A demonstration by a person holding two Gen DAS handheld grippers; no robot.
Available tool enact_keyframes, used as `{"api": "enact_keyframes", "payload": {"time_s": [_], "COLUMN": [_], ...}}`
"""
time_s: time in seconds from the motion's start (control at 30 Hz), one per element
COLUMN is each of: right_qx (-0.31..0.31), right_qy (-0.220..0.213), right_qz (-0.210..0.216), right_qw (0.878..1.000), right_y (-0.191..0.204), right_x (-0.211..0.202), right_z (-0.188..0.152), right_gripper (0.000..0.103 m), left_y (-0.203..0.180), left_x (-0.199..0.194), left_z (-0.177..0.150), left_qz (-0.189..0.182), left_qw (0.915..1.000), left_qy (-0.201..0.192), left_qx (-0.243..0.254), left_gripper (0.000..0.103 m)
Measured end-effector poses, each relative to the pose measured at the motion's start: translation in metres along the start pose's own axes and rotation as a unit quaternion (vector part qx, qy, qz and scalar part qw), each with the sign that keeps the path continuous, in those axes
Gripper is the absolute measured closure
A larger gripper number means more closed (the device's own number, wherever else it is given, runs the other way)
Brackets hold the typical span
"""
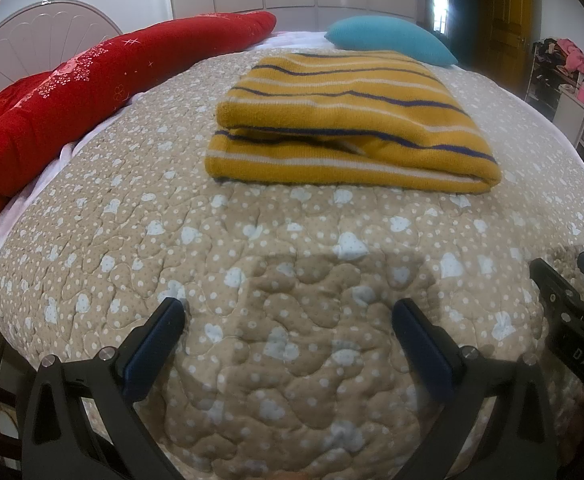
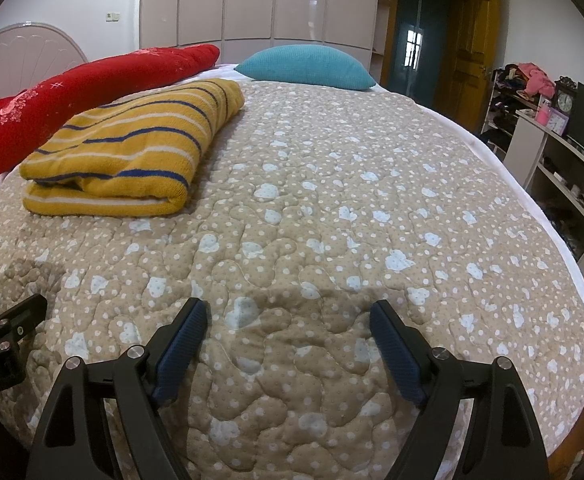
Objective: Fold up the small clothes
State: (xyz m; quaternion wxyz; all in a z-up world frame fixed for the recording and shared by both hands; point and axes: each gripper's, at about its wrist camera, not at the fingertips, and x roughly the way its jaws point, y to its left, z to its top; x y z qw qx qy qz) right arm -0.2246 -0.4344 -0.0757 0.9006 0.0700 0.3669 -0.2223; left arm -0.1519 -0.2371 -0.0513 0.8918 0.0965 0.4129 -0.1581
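The folded garment (image 1: 348, 128) lies on the quilt (image 1: 251, 248), pillow (image 1: 388, 42) behind, bolster (image 1: 91, 84) apparently left.

Fuzzy knit striped sweater (image 1: 344, 120) on matt quilted cloth bedspread (image 1: 251, 280)

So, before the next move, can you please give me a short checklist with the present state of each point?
1. Left gripper open and holding nothing: ok.
2. Right gripper open and holding nothing: ok.
3. Yellow striped garment lies folded on the quilt: ok.
4. Both grippers apart from the garment: ok.
5. Fold edges lined up evenly: cannot tell.
6. Another garment to fold within view: not ok, none seen.
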Motion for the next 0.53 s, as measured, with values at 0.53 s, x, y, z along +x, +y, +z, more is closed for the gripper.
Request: {"api": "enact_keyframes", "payload": {"time_s": [0.53], "right_qx": [-0.021], "right_qy": [0.001], "right_qz": [0.018], "right_qw": [1.0], "right_y": [-0.007], "right_x": [0.002], "right_z": [0.021], "right_gripper": [0.015], "left_y": [-0.002], "left_x": [-0.002], "left_z": [0.004], "left_qz": [-0.005], "left_qw": [1.0], "left_qy": [0.001], "left_qx": [-0.002], "left_gripper": [0.0]}}
